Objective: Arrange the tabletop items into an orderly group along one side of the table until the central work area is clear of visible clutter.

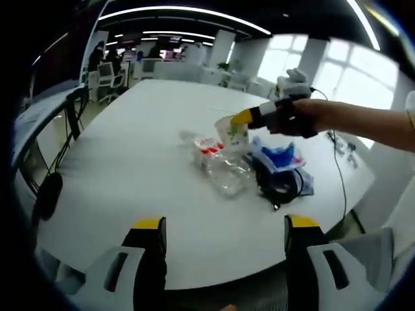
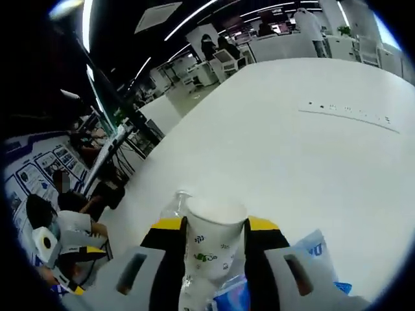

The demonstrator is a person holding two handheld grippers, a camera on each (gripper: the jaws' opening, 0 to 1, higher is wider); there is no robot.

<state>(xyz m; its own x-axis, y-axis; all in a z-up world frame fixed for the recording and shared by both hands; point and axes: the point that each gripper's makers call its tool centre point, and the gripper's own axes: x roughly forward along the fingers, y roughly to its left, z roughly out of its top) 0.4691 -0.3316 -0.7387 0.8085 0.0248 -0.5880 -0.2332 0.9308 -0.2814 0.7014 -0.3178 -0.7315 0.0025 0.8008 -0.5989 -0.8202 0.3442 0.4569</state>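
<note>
In the left gripper view a small cluster lies right of the table's (image 1: 130,142) middle: clear plastic bottles (image 1: 225,173), one with red caps (image 1: 209,150), a blue and white bag (image 1: 280,159) and a black cord (image 1: 280,188). Above the cluster, a person's hand brings in my right gripper (image 1: 241,120), shut on a white paper cup (image 1: 232,133). My left gripper (image 1: 224,228) stands open at the near table edge, with nothing between its fingers. In the right gripper view the right gripper (image 2: 215,223) clamps the green-printed paper cup (image 2: 214,241). A clear bottle (image 2: 175,202) shows behind it and the blue bag (image 2: 318,249) beside it.
A black chair (image 1: 48,194) stands at the table's left edge. A thin cable (image 1: 337,162) runs over the table's right side, and a cable line (image 2: 350,113) crosses the far tabletop. Desks, chairs and people fill the office beyond the table.
</note>
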